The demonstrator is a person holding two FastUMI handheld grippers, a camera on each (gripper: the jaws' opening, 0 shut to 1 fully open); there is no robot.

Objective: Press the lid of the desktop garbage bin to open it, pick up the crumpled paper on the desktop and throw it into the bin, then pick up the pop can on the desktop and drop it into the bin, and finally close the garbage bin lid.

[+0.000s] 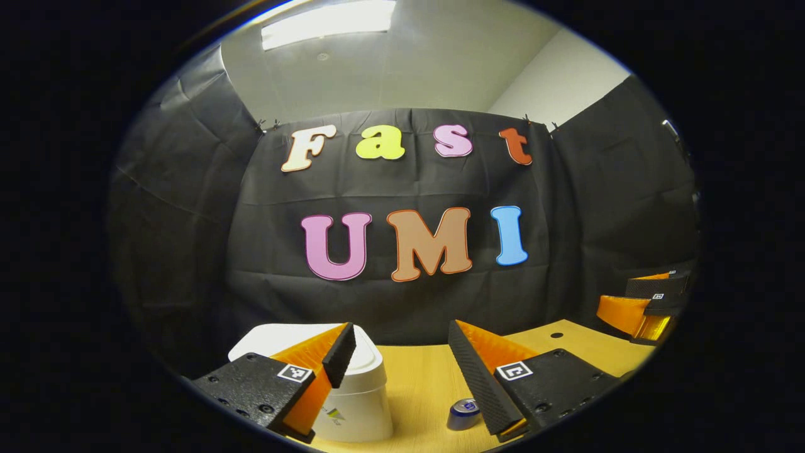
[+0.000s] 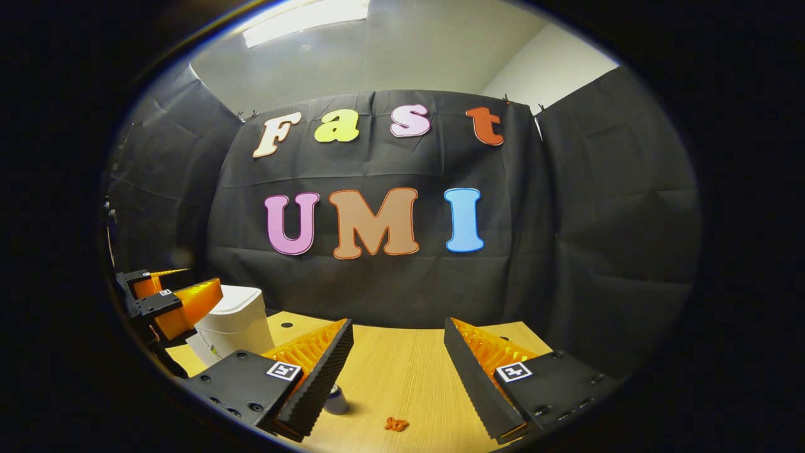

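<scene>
Left gripper view: bin point(image 1: 352, 390) lid down, can point(image 1: 464, 414) upright beside it on the bench point(image 1: 415, 384). Paper point(image 2: 396, 424) lies mid-bench. Both hand-held grippers point(image 1: 402, 358) point(image 2: 397, 352) gape empty; seemingly nothing done yet.

Both are held up off the desk and pointed forward, roughly level. The left gripper point(image 1: 399, 352) is spread wide with nothing between its fingers, and the right gripper point(image 2: 397, 352) is parted just as wide, nothing gripped either.
</scene>
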